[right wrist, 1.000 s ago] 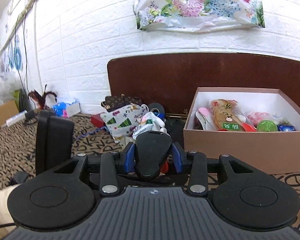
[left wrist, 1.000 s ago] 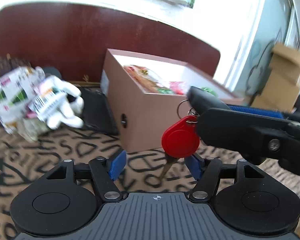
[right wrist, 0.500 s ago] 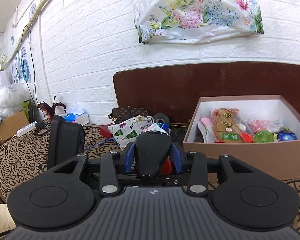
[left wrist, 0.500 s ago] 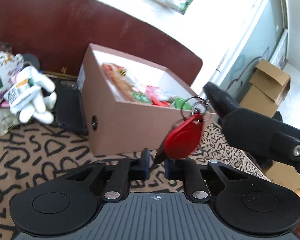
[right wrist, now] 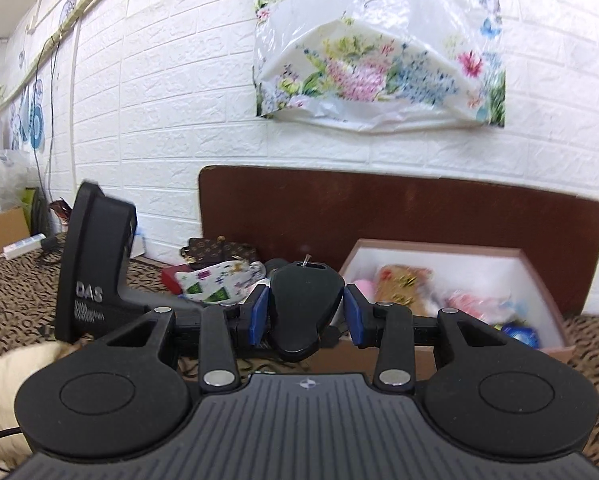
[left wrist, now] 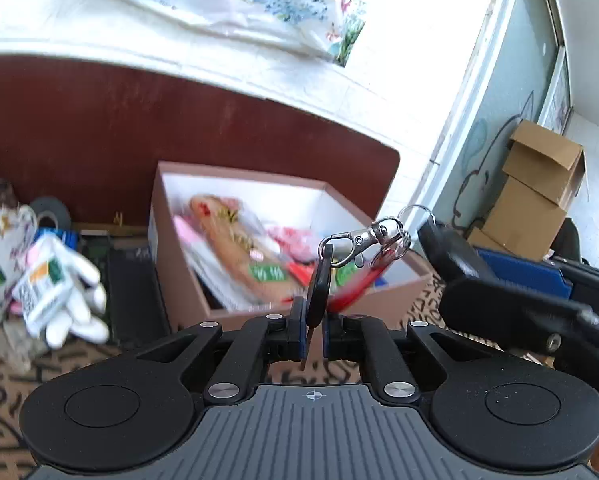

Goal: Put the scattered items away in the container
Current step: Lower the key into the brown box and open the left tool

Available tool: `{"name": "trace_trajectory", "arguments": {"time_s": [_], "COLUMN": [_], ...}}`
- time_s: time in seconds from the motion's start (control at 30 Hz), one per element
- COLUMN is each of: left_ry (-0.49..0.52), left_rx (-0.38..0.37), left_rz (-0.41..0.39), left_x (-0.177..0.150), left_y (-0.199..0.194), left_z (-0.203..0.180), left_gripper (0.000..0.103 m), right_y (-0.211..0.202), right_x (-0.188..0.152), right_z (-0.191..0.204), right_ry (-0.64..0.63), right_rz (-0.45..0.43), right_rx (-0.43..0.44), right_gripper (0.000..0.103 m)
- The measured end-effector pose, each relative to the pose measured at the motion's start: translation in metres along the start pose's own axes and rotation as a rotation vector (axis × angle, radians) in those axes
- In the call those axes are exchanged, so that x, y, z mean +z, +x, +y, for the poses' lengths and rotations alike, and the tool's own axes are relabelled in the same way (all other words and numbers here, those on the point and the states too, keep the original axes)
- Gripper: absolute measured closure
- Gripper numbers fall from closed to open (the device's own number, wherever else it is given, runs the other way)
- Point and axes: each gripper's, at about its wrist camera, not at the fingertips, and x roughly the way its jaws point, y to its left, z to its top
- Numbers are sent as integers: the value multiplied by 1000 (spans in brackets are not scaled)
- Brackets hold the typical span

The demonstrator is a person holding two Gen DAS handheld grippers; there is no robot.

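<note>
Left gripper (left wrist: 312, 334) closed tight on key (left wrist: 319, 292); red tag (left wrist: 353, 290) dangles at 2 o'clock. Right gripper (right wrist: 305, 314) clamps black key head (right wrist: 305, 300). Box (left wrist: 187, 280) beyond.

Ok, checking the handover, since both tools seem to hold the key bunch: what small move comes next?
Probably open the right tool to release its black fob: the left tool has just closed on the key of the same bunch, right before the open box, so one grip should do.
</note>
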Motion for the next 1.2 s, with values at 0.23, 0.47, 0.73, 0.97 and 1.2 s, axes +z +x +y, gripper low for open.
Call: {"name": "trace_trajectory", "arguments": {"time_s": [0.23,0.47,0.73,0.97,1.2], "left_ry": [72,104,116,128,130], "left_rx": [15,34,89,138,169], "left_rz": [3,35,142,241,285], "left_x": [33,67,76,65,62], "left_y": [28,77,146,199,224], "left_z": [-19,-34,-39,-38,-31], "left_gripper": [99,99,98,97,70], "right_y": [8,30,63,93,110], "right_x": [14,32,24,-4,-20], "right_z": [-29,-73,-133,-169,-189], "right_ry": [-35,-41,28,104,163], "right_rz": [-25,-18,55,110,136], "right_rx": [-69,-136,-173,-168,-173], "right_gripper": [59,59,58,58,58]}}
